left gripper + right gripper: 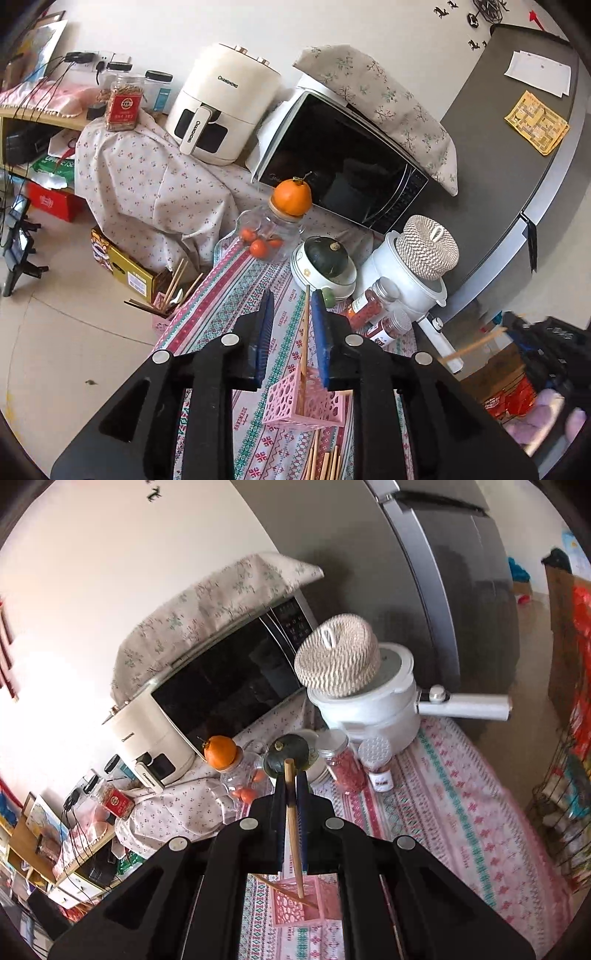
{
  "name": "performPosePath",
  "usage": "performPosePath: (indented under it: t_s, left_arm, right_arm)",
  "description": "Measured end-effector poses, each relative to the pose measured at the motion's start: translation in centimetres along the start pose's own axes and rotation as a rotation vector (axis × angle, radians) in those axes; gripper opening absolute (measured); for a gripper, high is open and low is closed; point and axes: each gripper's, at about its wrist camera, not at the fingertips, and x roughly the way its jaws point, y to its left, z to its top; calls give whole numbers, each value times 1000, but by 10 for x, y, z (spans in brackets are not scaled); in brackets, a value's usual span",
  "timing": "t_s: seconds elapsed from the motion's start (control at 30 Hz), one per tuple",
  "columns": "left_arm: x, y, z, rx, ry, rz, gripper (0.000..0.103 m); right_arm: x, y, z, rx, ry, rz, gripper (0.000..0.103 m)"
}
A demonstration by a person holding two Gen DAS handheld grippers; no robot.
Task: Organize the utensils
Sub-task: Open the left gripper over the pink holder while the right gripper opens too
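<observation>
Above pink holder (306,901): right gripper (291,775) clamped on chopstick (293,827), tip just over opening, lower straight, release only once inside; left gripper (291,295) parted, its chopstick (305,339) standing loose in holder.

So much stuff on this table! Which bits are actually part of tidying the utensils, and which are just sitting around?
Part of the job:
- pink holder
- chopstick standing in it, between the left tool
- chopstick clamped in the right tool
- loose chopsticks

Just lying about:
- microwave
- air fryer
- orange
- squash
- white pot
- spice jars
</observation>
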Motion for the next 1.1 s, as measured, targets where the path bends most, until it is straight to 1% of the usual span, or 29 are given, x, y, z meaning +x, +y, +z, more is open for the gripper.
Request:
performPosePath:
  t_s: [0.1,0.17,0.23,0.33,0.4,0.43,0.47,0.5,0.53,0.63,0.7,0.73,0.8,0.97,1.03,1.1]
  left_arm:
    - [5,1,-3,2,20,-15,21]
    - [10,-1,-6,17,42,-35,22]
    - [12,-5,-9,32,54,-41,23]
    - [12,-15,-17,74,57,-36,28]
    - [11,-20,-22,99,58,-30,30]
    - [10,-24,-25,112,60,-25,34]
    - [10,-27,-29,125,63,-19,40]
    - [9,-29,-33,135,64,-14,43]
    - [9,-32,-38,145,66,-9,47]
    - [9,-39,-51,189,74,15,52]
    - [9,-42,-58,208,75,33,56]
    - [9,-44,-63,219,76,45,59]
    - [10,-45,-70,233,82,58,60]
    - [13,-47,-90,266,115,88,72]
    - [14,-47,-98,278,128,96,76]
    - [14,-47,-106,285,135,104,82]
  right_arm:
    - [28,-6,-15,40,43,-14,9]
    - [42,-9,-26,43,83,-24,13]
    - [52,-12,-39,28,117,-51,15]
    - [51,-13,-54,-23,118,-90,22]
    - [46,-13,-60,-65,106,-116,23]
    - [43,-13,-65,-88,97,-129,29]
    - [40,-14,-68,-105,91,-136,33]
    - [38,-15,-71,-119,89,-143,40]
    - [36,-16,-75,-135,87,-151,44]
    - [28,-21,-87,-179,72,-182,49]
    - [25,-25,-92,-189,72,-195,51]
    - [24,-27,-94,-192,74,-200,54]
    - [21,-32,-99,-197,78,-210,57]
    - [17,-44,-114,-213,88,-244,64]
    - [15,-50,-120,-224,92,-261,70]
    - [15,-56,-126,-231,97,-282,72]
